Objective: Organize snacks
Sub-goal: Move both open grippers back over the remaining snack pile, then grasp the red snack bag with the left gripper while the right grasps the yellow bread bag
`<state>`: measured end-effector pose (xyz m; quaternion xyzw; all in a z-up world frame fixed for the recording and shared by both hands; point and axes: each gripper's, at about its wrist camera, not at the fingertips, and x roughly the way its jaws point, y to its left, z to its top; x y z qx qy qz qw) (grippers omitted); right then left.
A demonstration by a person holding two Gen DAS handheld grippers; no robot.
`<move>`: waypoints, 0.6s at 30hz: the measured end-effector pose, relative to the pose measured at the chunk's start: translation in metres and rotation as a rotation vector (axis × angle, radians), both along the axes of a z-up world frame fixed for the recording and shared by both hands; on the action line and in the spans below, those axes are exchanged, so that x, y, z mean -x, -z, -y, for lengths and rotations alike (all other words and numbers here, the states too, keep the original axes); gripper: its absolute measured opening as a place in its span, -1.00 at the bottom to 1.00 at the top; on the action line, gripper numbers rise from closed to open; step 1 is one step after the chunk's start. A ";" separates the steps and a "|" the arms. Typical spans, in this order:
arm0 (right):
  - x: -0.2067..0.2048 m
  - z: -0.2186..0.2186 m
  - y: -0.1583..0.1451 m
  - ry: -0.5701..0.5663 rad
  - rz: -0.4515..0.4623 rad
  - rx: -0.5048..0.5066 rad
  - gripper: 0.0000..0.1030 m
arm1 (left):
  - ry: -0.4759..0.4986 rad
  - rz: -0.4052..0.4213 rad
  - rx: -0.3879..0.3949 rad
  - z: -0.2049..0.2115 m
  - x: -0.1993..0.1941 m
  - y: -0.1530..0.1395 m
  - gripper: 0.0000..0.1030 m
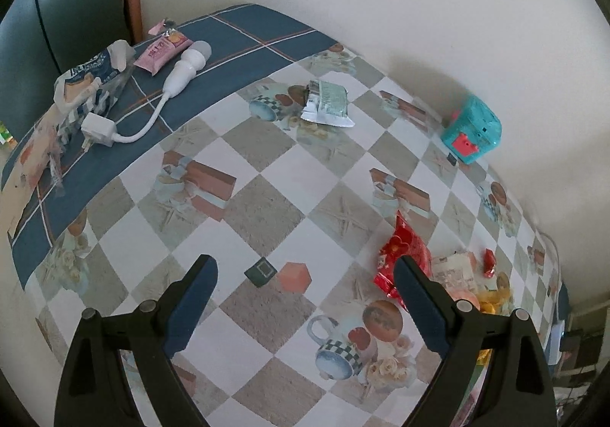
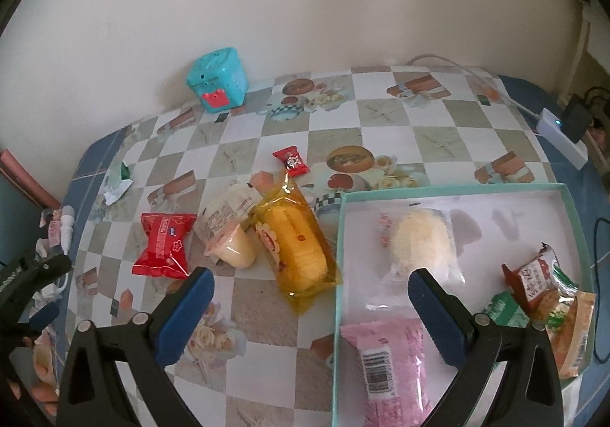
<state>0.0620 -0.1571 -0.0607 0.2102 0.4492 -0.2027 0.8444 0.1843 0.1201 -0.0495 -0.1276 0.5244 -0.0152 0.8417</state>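
Observation:
In the right wrist view, a shallow teal-rimmed box [image 2: 453, 189] at the right holds a round white pastry [image 2: 419, 240], a pink packet [image 2: 392, 362] and several packets in its right corner [image 2: 533, 274]. Left of it on the table lie a yellow cake packet [image 2: 293, 236], a cream packet [image 2: 228, 232], a red packet [image 2: 164, 244] and a small red candy [image 2: 291, 160]. My right gripper [image 2: 310, 309] is open and empty, straddling the box's left rim. My left gripper [image 1: 307, 293] hangs open over bare tablecloth, the red packet [image 1: 400, 255] by its right finger. A silver-green packet [image 1: 328, 103] lies farther off.
A teal toy box [image 1: 472, 129] stands against the wall. At the far left end lie a pink packet [image 1: 162, 53], a white corded device [image 1: 187, 65] and a tissue pack [image 1: 91, 80]. A white power strip [image 2: 564, 137] with a cable sits at the table's right end.

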 end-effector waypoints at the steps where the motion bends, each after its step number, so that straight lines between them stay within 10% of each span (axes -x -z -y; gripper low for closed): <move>1: -0.002 0.001 0.001 0.000 -0.002 -0.001 1.00 | 0.004 -0.002 0.004 0.000 -0.002 0.000 0.82; 18: -0.040 0.013 0.024 -0.036 -0.011 -0.043 0.36 | 0.157 -0.037 0.077 0.061 -0.030 0.024 0.82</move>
